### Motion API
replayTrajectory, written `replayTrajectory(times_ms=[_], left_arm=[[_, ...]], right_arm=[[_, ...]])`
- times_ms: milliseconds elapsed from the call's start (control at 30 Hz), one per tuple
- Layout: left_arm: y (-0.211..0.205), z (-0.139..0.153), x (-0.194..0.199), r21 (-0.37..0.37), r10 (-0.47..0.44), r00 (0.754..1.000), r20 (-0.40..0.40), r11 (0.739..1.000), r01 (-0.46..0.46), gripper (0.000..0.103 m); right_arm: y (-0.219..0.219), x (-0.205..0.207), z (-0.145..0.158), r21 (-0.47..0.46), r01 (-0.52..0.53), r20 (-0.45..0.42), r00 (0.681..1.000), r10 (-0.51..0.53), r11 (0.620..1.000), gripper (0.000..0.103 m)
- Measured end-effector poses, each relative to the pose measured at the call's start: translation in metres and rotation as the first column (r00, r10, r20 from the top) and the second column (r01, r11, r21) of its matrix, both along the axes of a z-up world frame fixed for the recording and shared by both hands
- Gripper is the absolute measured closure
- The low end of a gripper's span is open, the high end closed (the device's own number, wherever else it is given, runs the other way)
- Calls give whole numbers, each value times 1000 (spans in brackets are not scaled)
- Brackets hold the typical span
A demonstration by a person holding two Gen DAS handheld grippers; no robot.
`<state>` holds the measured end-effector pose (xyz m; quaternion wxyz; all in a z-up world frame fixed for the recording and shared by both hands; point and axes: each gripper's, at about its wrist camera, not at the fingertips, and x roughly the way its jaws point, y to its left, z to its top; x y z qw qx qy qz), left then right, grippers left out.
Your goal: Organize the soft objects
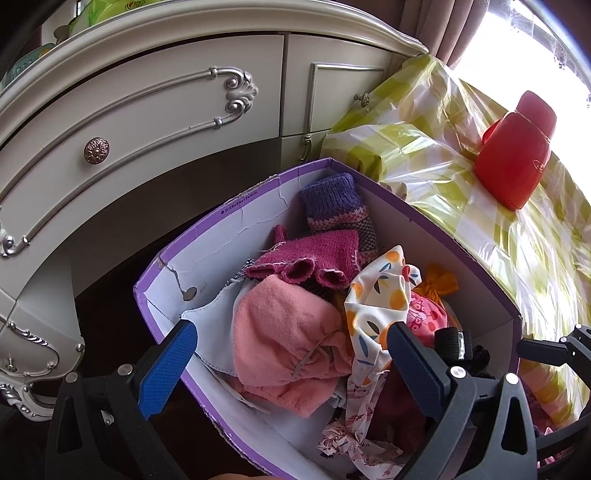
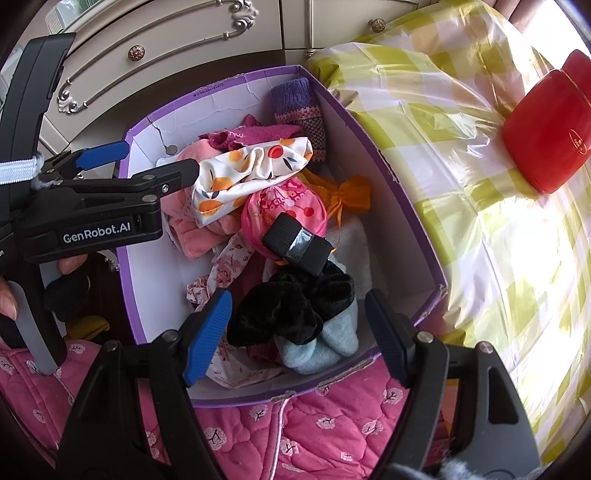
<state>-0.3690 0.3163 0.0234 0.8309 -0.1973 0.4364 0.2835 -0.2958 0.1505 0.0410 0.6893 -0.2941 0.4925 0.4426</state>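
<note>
cream carved dresser [image 1: 147, 110] stands behind, bright window [image 1: 524, 44] beside brown curtains [image 1: 443, 26].

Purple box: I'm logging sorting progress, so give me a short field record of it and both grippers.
container: purple box, open top, white inside
contents: pink towel, fruit-print cloth, black velvet piece, striped knit sock
left gripper: open over the box, holding nothing
right gripper: open over the box, holding nothing
beside box: red container on checked cover
</note>
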Motion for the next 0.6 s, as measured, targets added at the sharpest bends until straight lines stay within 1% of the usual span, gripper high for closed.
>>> replayTrajectory(times_ms=[433, 533, 600], left_arm=[[0, -2, 1, -4, -2, 1000, -4, 1000, 2, 0], [-1, -2, 0, 12, 12, 1000, 10, 1000, -12, 0], [-1, -1, 0, 25, 14, 1000, 5, 1000, -14, 0]], right_arm=[[0, -1, -2, -5, -3, 0, 1000, 3, 1000, 26], [0, -1, -2, -4, -4, -1, 1000, 4, 1000, 26], [0, -1, -2, -4, -3, -1, 1000, 3, 1000, 26]])
